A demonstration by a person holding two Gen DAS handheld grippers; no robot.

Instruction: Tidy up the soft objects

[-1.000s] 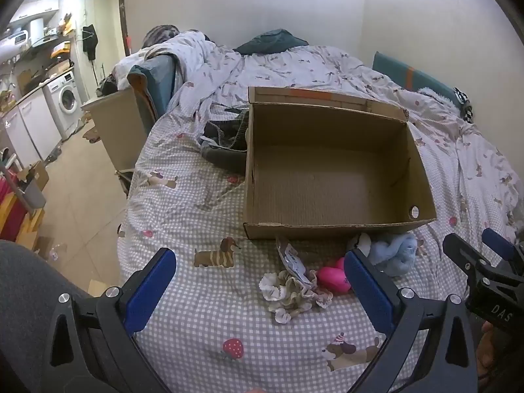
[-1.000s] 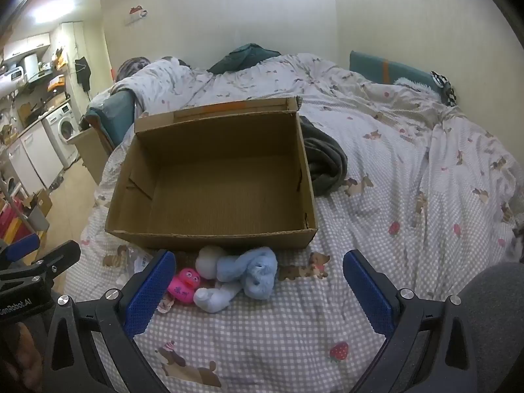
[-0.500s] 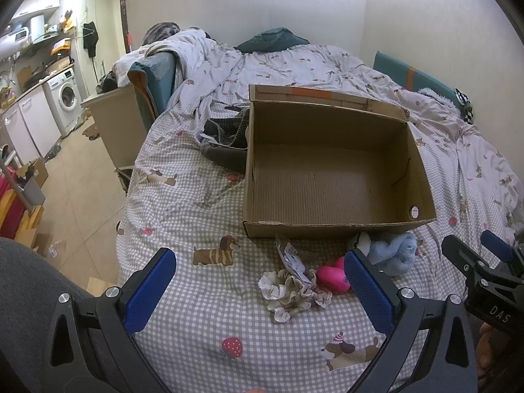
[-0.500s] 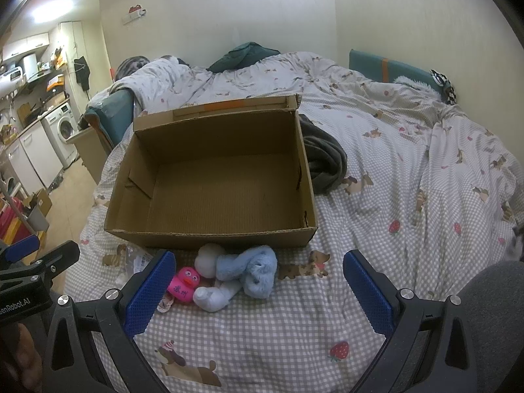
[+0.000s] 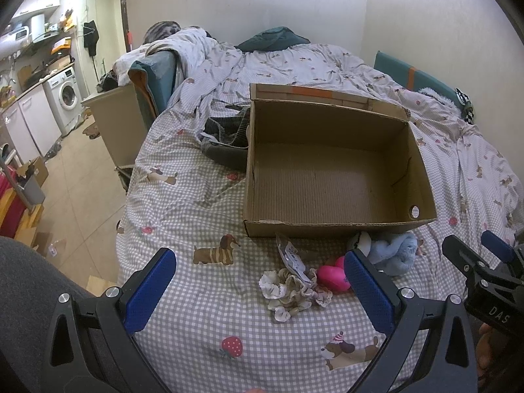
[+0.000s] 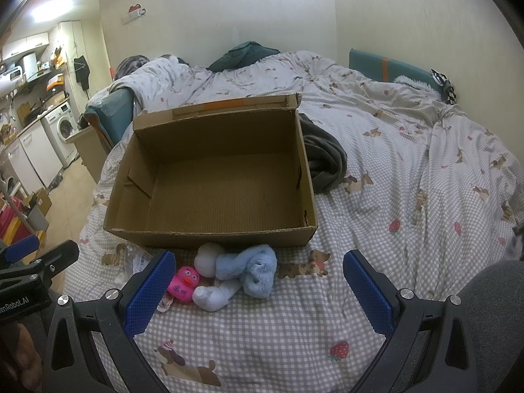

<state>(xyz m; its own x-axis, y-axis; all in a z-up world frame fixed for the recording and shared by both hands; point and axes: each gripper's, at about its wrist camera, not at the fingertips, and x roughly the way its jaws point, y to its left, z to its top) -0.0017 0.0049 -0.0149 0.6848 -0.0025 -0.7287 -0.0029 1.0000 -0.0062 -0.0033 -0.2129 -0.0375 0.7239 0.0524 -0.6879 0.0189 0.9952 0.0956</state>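
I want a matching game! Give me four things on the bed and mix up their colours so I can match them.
Things:
1. cardboard box
2. rubber duck
3. plush toy
4. scrunchie

Colours:
A. light blue and white
B. cream
C. brown
D. pink

Pairs: 1-C, 2-D, 3-A, 4-B

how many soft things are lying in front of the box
3: a blue plush toy against the cardboard box front, a pink duck left of it, and a cream scrunchie farther left. More may be hidden beneath them.
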